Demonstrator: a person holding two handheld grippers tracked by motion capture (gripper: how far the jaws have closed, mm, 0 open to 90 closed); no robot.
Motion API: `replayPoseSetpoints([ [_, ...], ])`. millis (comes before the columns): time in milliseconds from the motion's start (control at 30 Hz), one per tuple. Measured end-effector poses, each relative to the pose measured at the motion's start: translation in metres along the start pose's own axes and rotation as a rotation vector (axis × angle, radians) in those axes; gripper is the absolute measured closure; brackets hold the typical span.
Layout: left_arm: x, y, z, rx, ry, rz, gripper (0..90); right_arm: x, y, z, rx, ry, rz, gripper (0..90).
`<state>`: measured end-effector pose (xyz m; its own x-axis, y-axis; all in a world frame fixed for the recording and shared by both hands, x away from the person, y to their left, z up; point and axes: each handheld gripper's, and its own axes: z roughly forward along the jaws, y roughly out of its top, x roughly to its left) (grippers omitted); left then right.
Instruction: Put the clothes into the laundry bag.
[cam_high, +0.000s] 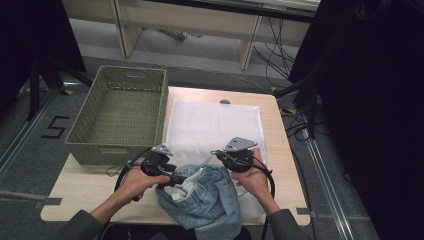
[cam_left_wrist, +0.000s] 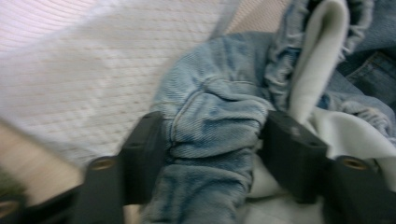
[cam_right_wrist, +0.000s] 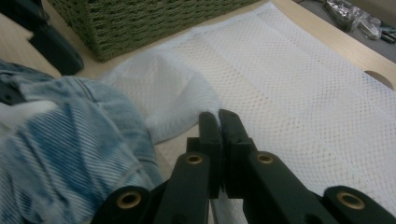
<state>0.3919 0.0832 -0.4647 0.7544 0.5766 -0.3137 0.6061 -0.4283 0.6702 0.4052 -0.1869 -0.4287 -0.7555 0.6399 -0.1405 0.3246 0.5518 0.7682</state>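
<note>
Jeans: crumpled light-blue denim at the near edge of the table, between the two hands; pale lining turned outward at the waistband. Part lies on the near end of the mesh bag, part hangs over the table edge toward the person.
Basket: green woven, far left corner of the table, just beside the bag's left edge.
Left hand: comes in from the bottom left and holds its gripper level, pointing right into the denim.
Left gripper: jaws stand wide with a gathered fold of denim between them. The cloth fills the gap and touches both pads; blur keeps me from telling whether they press on it.
Mesh bag: white, flat, mid-table, running from the far edge down toward the person. In the right gripper view its near left corner is lifted and bunched up against the denim.
Right gripper: jaws closed together, tips pinched on the edge of the mesh, just beside the raised corner.
Right hand: at the right side of the denim, knuckles over the bag.
Table: pale wood, bare strip at the left front.
</note>
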Motion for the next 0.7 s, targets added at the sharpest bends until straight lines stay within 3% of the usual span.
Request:
replayPoseSetpoints([
  [33,-0.002,0.000,0.003,-0.007,-0.001,0.011,44.2,0.000,0.000,0.001,-0.001,-0.004,-0.012,89.7],
  [167,-0.009,0.000,0.005,-0.027,0.010,0.036,74.6,0.002,0.001,0.002,0.007,0.001,-0.017,89.7],
  [200,-0.019,0.002,0.001,-0.056,0.009,0.065,75.9,0.001,0.003,0.002,-0.006,-0.007,-0.020,89.7],
  [233,-0.019,0.002,0.001,-0.056,0.009,0.065,76.6,0.003,0.003,0.003,-0.004,-0.010,-0.007,89.8],
  [267,-0.031,0.007,-0.003,-0.079,0.020,0.115,77.7,0.000,0.004,0.004,-0.018,-0.015,-0.029,89.8],
  [300,-0.035,0.009,-0.003,-0.088,0.006,0.126,77.8,0.000,0.005,0.003,-0.016,-0.010,-0.019,89.8],
  [433,-0.046,0.015,0.009,-0.093,0.003,0.136,78.3,0.000,0.013,0.003,-0.025,-0.010,-0.015,89.8],
  [467,-0.048,0.016,0.013,-0.094,-0.016,0.138,78.3,0.001,0.015,0.003,-0.029,-0.010,-0.014,89.8],
  [600,-0.055,0.024,0.024,-0.108,-0.030,0.171,77.9,0.007,0.020,0.005,-0.031,0.005,-0.038,89.8],
  [700,-0.053,0.028,0.024,-0.130,-0.048,0.162,77.7,0.008,0.022,0.005,-0.046,0.009,-0.040,89.7],
])
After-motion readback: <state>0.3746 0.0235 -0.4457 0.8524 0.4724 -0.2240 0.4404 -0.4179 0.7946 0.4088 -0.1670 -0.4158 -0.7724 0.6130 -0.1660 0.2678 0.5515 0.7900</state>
